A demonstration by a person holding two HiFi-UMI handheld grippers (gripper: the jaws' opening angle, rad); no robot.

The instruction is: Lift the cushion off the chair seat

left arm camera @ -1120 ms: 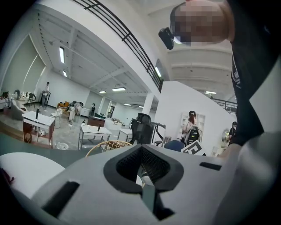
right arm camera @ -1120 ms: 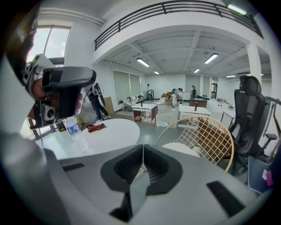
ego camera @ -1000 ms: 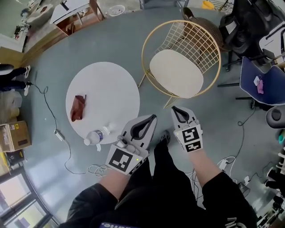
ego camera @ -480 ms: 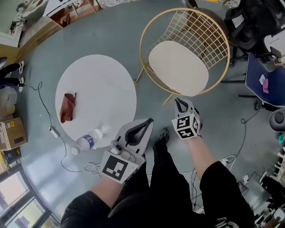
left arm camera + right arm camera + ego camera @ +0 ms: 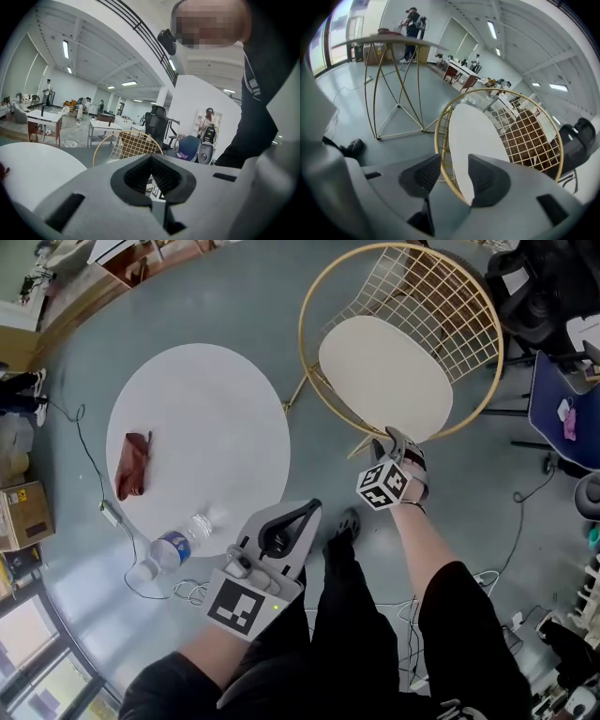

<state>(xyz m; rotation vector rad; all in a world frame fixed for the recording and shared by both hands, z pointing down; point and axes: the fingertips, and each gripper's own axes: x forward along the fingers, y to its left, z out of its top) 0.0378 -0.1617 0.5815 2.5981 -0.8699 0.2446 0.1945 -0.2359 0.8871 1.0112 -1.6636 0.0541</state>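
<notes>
1. Progress stands at the approach: the cushion (image 5: 384, 376) lies flat on the seat of the wire chair (image 5: 489, 352), not yet touched, so both the grasp and the lift are left to do.
2. The right hand-held gripper (image 5: 397, 440) hangs just short of the chair's near rim and tilts down toward it. Its jaws have just been opening and stand apart. The gold rim and the cushion's near edge show in the gap beyond them, but the pads press on nothing.
3. The left hand-held gripper (image 5: 309, 512) sits well back from the chair, to the left of the right one and nearer the person. Its jaws meet at the tips with nothing in them.
4. What likely remains is to bring the open jaws over the cushion's near edge, close on it and raise it clear. The rim runs so close to that edge that it could get caught too.
5. Only the head view shows the whole layout. The round white worktop (image 5: 197, 427) lies ahead and left of the left hand-held gripper, with a bottle (image 5: 173, 547) at its near edge and a reddish-brown item (image 5: 131, 465) on it.
6. Only the right gripper view shows the cushion's edge lined up with the jaw gap. It also shows the worktop's wire legs (image 5: 393, 93) to that hand-held gripper's left.
7. The left gripper view shows the chair's mesh back (image 5: 129, 145) far ahead, but the cushion is hard to make out there.
</notes>
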